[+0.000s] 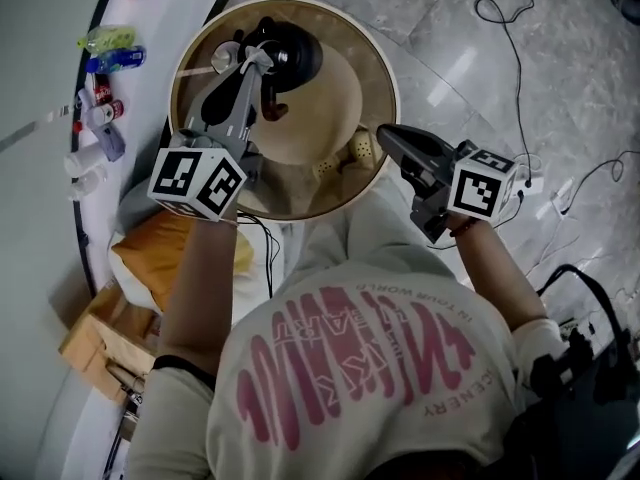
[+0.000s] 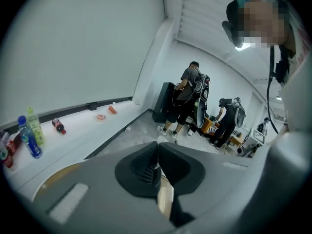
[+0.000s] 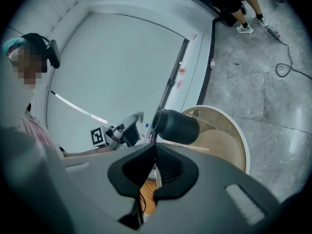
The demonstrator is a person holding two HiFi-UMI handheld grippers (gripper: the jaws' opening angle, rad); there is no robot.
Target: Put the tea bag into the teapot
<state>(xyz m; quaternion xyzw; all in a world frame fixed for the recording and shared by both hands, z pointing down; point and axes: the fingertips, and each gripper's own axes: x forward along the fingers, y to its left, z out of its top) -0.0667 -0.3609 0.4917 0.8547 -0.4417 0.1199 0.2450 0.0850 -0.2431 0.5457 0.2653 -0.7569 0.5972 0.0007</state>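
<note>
I cannot name the tea bag with certainty. Two small pale packets (image 1: 360, 148) lie on the table near its rim at 5 o'clock, one just beside the other, and I judge that these are the tea bags. Neither gripper touches them.

The teapot (image 1: 290, 56) is dark and stands on the far part of the table, at about 12 o'clock from the centre. In the right gripper view its opening is turned to the side, toward the left gripper.

The left gripper (image 1: 260, 58) reaches in from 8 o'clock and its tip is just beside the teapot. Its jaws are together with nothing between them. The right gripper (image 1: 385, 133) hangs over the rim at 4 o'clock, near the packets. Its jaws are also together and empty.

The round table (image 1: 388, 78) is beige with a white edge.

In my judgement the task is at its first step, because no bag is picked up yet. For the next move I need to part the jaws of the right gripper, lower it on the nearer packet and close on it gently.
</note>
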